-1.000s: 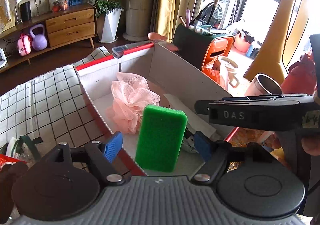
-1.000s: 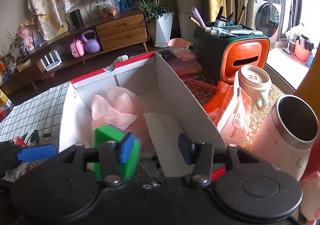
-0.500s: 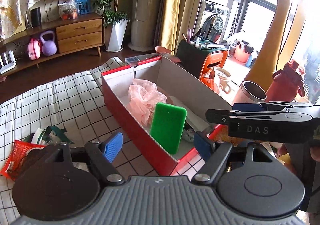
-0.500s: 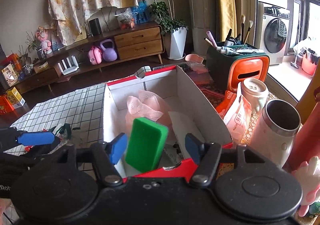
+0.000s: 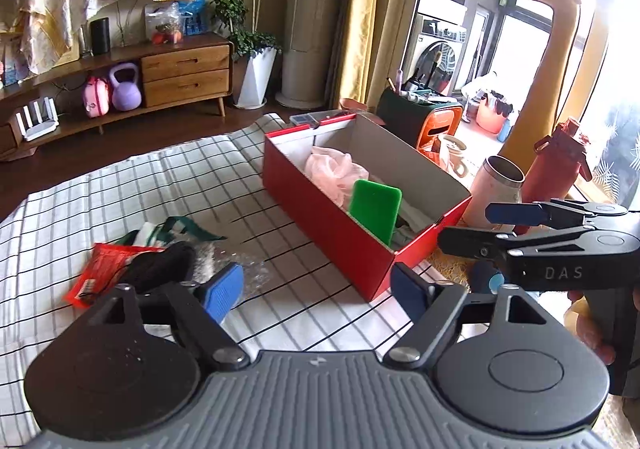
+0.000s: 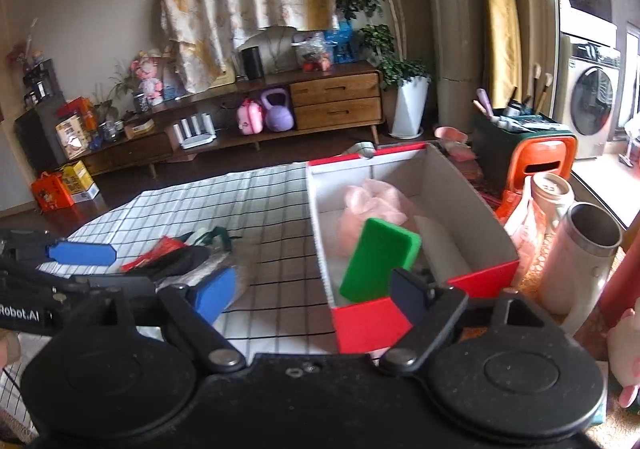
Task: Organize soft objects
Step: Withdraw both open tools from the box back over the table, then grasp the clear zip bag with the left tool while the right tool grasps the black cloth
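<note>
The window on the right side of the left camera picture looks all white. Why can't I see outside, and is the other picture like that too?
Left wrist view: daylight floods the window and washes it out, and the room's straight lines bend toward the edges. Right wrist view: no such glare, softer light, but the pink mesh puff in the red box looks a bit blurry.

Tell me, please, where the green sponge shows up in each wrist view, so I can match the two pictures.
Left wrist view: the green sponge stands right of centre, inside the near end of the red box.
Right wrist view: the sponge leans just right of centre, low in the same box.
Shared landmark: the purple kettlebell by the wooden cabinet.
</note>
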`<state>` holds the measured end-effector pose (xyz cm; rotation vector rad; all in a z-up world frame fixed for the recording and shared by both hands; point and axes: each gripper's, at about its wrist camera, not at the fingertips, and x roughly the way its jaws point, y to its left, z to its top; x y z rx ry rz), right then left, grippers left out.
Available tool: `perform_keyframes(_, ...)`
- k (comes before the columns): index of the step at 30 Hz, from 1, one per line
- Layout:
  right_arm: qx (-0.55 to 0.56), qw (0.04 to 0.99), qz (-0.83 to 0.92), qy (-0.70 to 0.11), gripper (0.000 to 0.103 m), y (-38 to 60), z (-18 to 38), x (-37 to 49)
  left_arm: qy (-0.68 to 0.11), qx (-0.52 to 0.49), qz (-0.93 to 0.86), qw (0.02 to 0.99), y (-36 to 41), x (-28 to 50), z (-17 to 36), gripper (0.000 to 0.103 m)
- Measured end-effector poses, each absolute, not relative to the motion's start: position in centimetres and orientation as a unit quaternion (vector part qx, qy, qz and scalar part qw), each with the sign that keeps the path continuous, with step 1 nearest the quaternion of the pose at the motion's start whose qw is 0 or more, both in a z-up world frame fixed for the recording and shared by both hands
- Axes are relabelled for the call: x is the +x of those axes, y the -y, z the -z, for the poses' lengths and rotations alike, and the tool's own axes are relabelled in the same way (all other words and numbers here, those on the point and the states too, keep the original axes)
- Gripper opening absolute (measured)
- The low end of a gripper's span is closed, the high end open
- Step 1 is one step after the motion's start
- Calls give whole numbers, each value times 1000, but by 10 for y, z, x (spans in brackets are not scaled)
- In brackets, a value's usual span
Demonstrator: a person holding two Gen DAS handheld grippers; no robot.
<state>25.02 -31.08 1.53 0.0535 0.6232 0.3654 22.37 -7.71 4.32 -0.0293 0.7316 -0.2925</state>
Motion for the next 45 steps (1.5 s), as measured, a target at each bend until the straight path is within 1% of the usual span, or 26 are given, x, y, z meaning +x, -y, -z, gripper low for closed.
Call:
perform_keyframes(3, 20, 932, -200, -302, 90, 294, -15, 236, -352, -26, 140, 925, 56, 208, -46, 85)
perform_keyframes(5, 16, 929, -214, -302, 92, 284, -14, 229, -351, -37, 136, 926, 43, 199, -46, 91)
perform_keyframes(7, 13, 927, -224, -302, 97, 274, -14, 222, -346, -44, 130, 928, 28, 189, -47, 99)
perform_keyframes(12, 7, 921, -248, -301, 99, 253, -10, 208, -341, -54, 113, 932, -9, 166, -44, 102)
perform_keyframes(20, 2, 915, -254, -313, 99, 235, 3, 201, -340, -69, 61, 936, -63, 138, -23, 103)
perform_keyframes(29, -6, 905, -262, -334, 99, 219, 22, 199, -371, -113, 37, 921, -121, 100, 13, 103)
perform_keyframes(37, -12, 898, -266, -350, 99, 210, 33, 200, -417, -116, -6, 901, -143, 64, 55, 103)
perform_keyframes(41, -12, 895, -269, -356, 99, 205, 37, 202, -441, -96, -20, 892, -143, 52, 76, 103)
perform_keyframes(45, -16, 892, -271, -362, 99, 202, 42, 201, -425, -80, -34, 901, -152, 45, 84, 103)
